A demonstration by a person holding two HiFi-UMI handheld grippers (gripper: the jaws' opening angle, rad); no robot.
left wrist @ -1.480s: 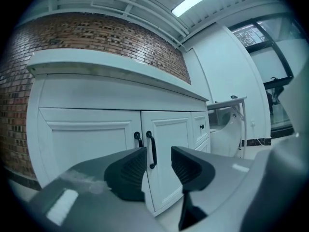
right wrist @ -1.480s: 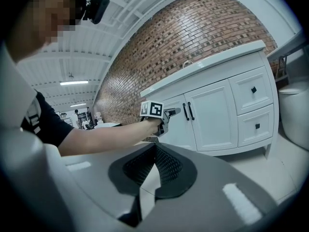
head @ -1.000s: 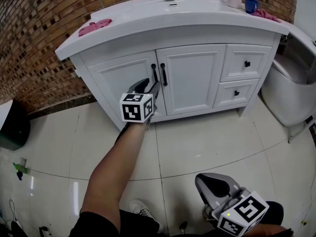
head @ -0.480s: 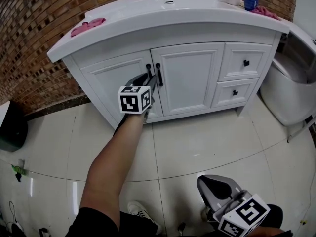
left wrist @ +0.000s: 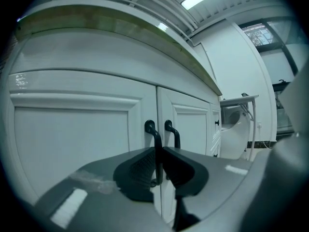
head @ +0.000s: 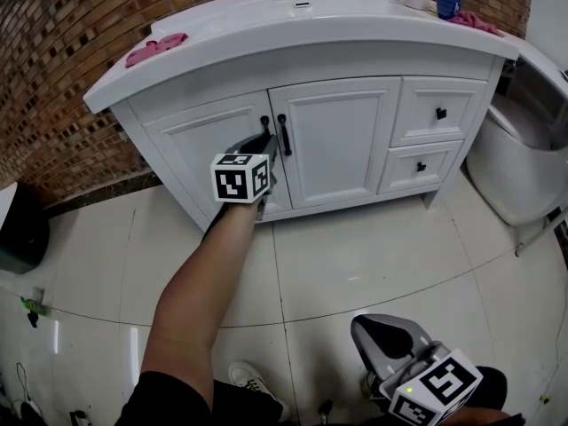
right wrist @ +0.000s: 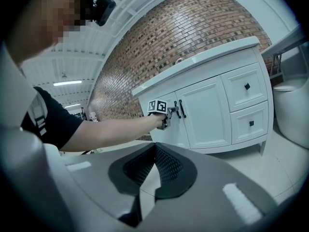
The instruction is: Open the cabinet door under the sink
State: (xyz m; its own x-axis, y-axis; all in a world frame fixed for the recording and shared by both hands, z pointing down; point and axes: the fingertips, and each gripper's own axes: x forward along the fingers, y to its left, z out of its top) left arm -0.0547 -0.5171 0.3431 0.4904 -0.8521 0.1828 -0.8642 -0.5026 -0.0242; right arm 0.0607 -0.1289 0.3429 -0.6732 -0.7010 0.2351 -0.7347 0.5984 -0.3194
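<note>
The left gripper view alone shows the grip: the left claw [left wrist: 158, 151] has just been closing and its ribbed pads now clamp the thin black bar handle [left wrist: 151, 128] of the white panelled left cabinet door [left wrist: 72, 144]. The door sits shut, its edge flush against the matching right door [left wrist: 186, 129] with its twin handle. In the head view the marker cube covers that contact. Only the left claw's tips [head: 264, 140] show at the door [head: 209, 140], under the overhanging lip of the white sink bench [head: 293, 38], where a pink cloth [head: 158, 47] lies at 10 o'clock. The right gripper view gives the side angle, a bare forearm reaching level to the cabinet front. It also shows the right claw [right wrist: 154, 146] with its tips together on nothing, low at 5 o'clock in the head view [head: 377, 325]. Glossy pale floor tiles [head: 355, 247] spread before the doors. A white toilet [head: 519, 162] stands close at 3 o'clock from the cabinet, and a red brick wall [head: 53, 78] at 9 o'clock.
</note>
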